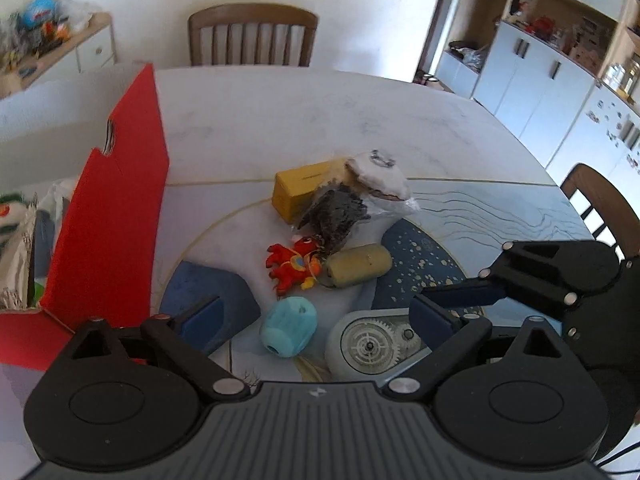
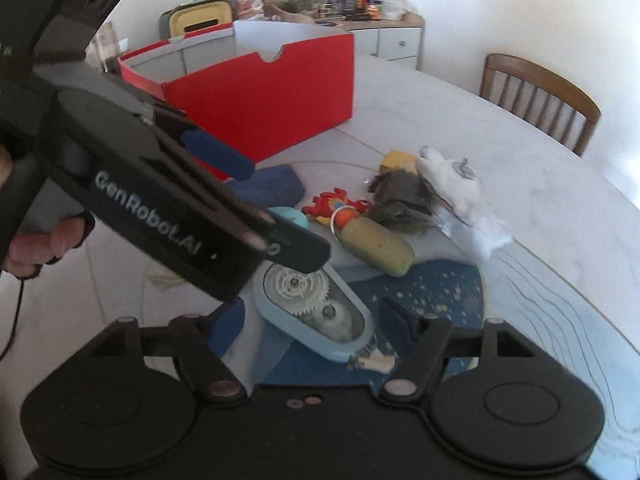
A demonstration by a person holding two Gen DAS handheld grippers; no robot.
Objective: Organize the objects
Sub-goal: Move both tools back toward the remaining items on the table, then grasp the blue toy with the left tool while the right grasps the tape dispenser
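Observation:
A pale grey-blue case with white gears (image 2: 316,312) lies on the table between the fingers of my right gripper (image 2: 312,320), which is open; narrow gaps show on both sides of the case. My left gripper (image 1: 316,320) is open wide above a light blue round toy (image 1: 289,330), with the gear case (image 1: 372,344) by its right finger. In the right wrist view the left gripper (image 2: 260,200) reaches in from the upper left and hides most of the blue toy (image 2: 290,216). A red open box (image 2: 260,100) stands behind on the left.
Further back lie a red plush toy (image 1: 294,268), an olive cylinder (image 1: 358,266), a yellow block (image 1: 300,192), a dark furry bundle (image 1: 336,212) and a white bagged item (image 1: 380,178). A blue pouch (image 1: 208,284) lies by the box. Wooden chairs (image 1: 252,34) stand around the table.

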